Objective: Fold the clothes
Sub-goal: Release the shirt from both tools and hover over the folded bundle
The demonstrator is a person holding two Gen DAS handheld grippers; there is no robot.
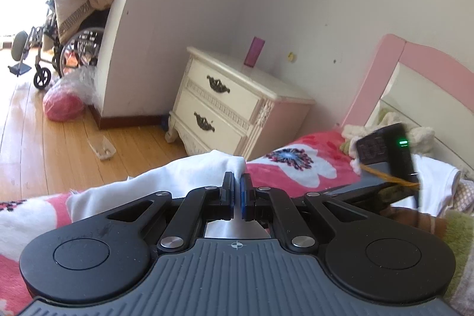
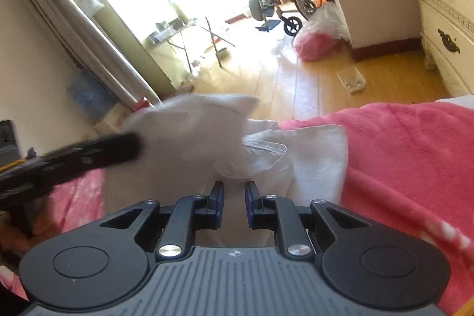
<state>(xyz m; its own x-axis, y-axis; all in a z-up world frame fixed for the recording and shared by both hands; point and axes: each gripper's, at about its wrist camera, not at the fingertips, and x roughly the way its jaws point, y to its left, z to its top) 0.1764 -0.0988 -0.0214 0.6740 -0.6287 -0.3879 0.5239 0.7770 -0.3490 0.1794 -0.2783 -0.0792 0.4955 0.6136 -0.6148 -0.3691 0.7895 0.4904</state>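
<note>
1. Left hand-held gripper (image 1: 237,182): black jaws pressed together, pinching a bunched corner of the white cotton garment (image 1: 189,173), which is lifted off the bed at that point.
2. Right hand-held gripper (image 2: 234,191): jaws spread a little, with nothing pressed between the blue-lined pads; white cloth lies just below and ahead of the tips.
3. White cotton garment, right wrist view (image 2: 266,150): its neckline opening faces the camera, just ahead of the right fingertips. The raised part runs to the left, toward the left hand-held gripper's blurred black body (image 2: 89,153). The long axis cannot be judged, since the cloth is crumpled.
4. Garment location: on the bed, over the fleecy pink blanket with large white flowers (image 1: 299,162).
5. Bed: pink-framed headboard (image 1: 385,73), with pale plush fabric heaped at its foot.
6. Room: wooden plank floor (image 1: 65,138); cream two-drawer nightstand with dark ornate handles (image 1: 225,108); white wall; folded wheelchair draped with beige cloth (image 1: 71,28); clear plastic bag with pink contents (image 1: 63,105).
</note>
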